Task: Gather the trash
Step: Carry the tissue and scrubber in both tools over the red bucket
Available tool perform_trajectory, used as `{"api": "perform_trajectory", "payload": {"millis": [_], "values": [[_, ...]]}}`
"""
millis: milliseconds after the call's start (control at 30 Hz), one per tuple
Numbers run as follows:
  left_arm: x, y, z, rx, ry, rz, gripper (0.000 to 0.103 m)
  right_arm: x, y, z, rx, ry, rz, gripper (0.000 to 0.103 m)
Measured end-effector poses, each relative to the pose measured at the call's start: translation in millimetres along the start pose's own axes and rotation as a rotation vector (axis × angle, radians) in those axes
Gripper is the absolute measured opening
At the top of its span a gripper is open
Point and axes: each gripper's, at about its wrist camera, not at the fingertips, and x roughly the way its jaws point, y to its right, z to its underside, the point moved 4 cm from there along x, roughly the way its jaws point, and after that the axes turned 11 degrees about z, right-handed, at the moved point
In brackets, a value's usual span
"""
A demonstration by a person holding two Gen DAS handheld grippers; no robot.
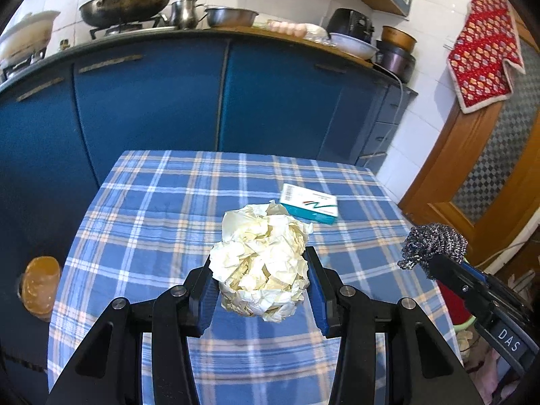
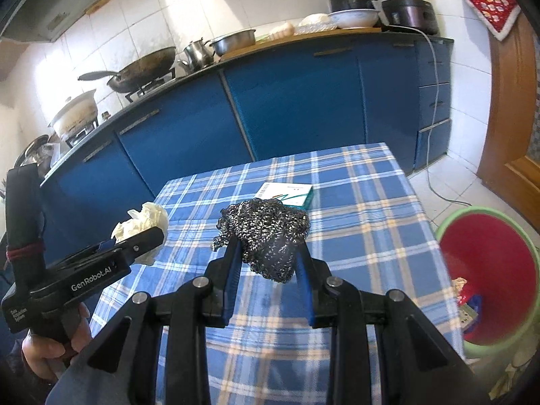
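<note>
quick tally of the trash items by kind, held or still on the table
Crumpled cream paper ball, held in the left gripper: 1
Grey steel-wool scouring pad, held in the right gripper: 1
Flat white and teal cardboard box, lying on the blue checked tablecloth: 1
Total: 3

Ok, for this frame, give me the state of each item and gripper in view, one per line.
Left gripper: shut on the crumpled paper.
Crumpled paper: held off the table between the fingers.
Right gripper: shut on the steel scourer.
Steel scourer: held off the table.
Small box: lying flat on the tablecloth, untouched.
Red bin: open, on the floor beside the table, some rubbish inside.
</note>
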Motion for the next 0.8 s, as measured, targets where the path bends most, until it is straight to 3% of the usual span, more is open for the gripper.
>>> {"api": "perform_trajectory", "payload": {"millis": [800], "values": [[35.3, 112.9, 13.4, 0.149, -0.068, 0.129, 0.048, -36.0, 112.2, 19.1, 0.179, 0.024, 0.133, 0.034]]}}
